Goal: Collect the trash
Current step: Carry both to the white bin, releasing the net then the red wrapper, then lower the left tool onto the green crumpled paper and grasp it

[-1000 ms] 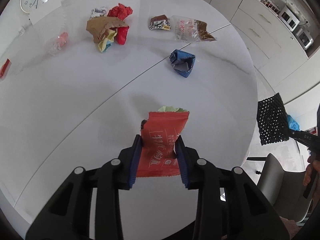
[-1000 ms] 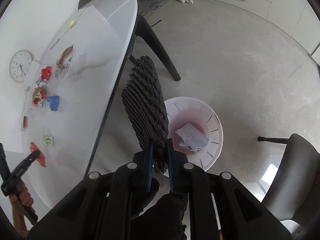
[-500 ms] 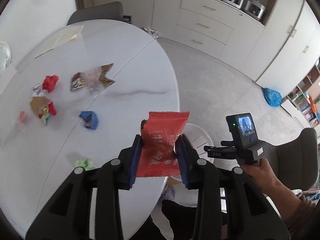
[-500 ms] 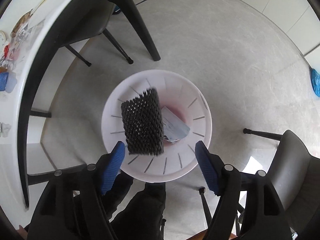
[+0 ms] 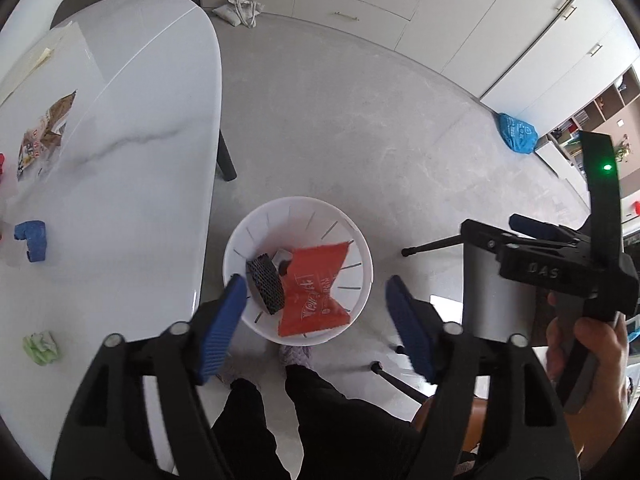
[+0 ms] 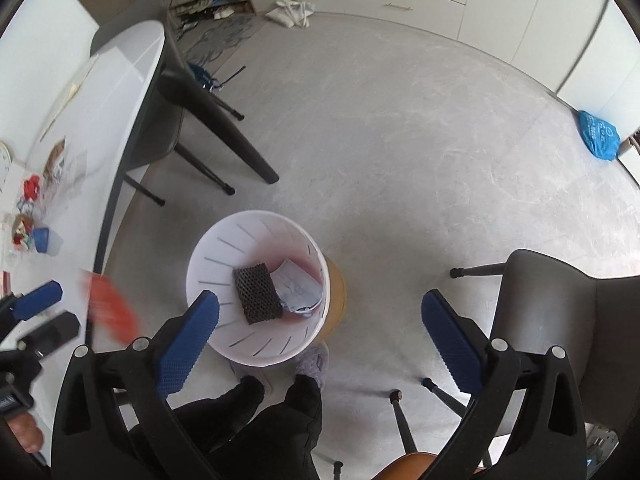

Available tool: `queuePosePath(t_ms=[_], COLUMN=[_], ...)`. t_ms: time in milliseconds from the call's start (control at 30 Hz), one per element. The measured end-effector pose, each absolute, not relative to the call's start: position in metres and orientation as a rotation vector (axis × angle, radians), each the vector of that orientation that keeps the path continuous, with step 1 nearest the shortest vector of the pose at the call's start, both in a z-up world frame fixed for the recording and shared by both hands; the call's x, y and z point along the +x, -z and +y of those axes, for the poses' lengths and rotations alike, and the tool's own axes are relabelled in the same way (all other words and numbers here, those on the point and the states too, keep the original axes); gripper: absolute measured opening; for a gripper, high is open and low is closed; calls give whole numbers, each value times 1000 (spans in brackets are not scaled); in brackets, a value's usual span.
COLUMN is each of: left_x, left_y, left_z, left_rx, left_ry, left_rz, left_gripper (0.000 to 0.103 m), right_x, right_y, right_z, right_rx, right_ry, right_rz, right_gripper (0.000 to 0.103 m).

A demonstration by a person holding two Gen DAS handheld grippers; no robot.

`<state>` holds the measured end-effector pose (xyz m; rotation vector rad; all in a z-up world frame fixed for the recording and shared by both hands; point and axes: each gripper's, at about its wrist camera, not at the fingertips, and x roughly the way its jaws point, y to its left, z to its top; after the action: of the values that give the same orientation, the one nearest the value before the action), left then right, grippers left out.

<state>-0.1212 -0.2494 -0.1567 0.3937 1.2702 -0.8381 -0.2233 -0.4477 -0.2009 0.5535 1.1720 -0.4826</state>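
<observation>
My left gripper (image 5: 314, 312) is open above the white bin (image 5: 240, 240) on the floor. The red wrapper (image 5: 316, 292) is free of the jaws and falling over the bin; in the right wrist view it is a red blur (image 6: 110, 308) left of the bin. My right gripper (image 6: 320, 320) is open and empty above the bin (image 6: 208, 248). A black mesh piece (image 6: 256, 294) and a crumpled paper (image 6: 296, 286) lie inside. On the white table (image 5: 132, 160) lie a blue wrapper (image 5: 32, 240), a green wad (image 5: 40, 346) and a clear snack bag (image 5: 44, 132).
Grey chairs stand right of the bin (image 6: 560, 320) and at the table (image 6: 160, 136). A blue bag (image 6: 600, 138) and a white cloth bag (image 6: 294, 12) lie on the floor by the cabinets. My legs and slippers (image 6: 312, 364) are just below the bin.
My left gripper swung from the table to over the bin and opened, dropping the red wrapper. My right gripper stayed open; the black mesh piece has landed in the bin.
</observation>
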Motion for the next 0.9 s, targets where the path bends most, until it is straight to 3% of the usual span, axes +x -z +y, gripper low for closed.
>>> queuePosePath(t_ms=[100, 367, 567, 900], left_x=[-119, -101, -79, -43], left_y=[151, 98, 79, 100], left_z=[-246, -195, -148, -64], left_rx=[401, 302, 252, 187], left_ry=[816, 682, 544, 331], left_rz=[1245, 1124, 1085, 1120], left_gripper=[88, 95, 95, 95], right_x=[-227, -217, -193, -142], right_y=[189, 152, 135, 125], right_z=[-450, -435, -416, -362], right_rx=[567, 508, 436, 378], right_ry=[486, 451, 391, 225], right_rz=[1147, 1091, 1084, 1073], right_gripper=[100, 100, 100, 100])
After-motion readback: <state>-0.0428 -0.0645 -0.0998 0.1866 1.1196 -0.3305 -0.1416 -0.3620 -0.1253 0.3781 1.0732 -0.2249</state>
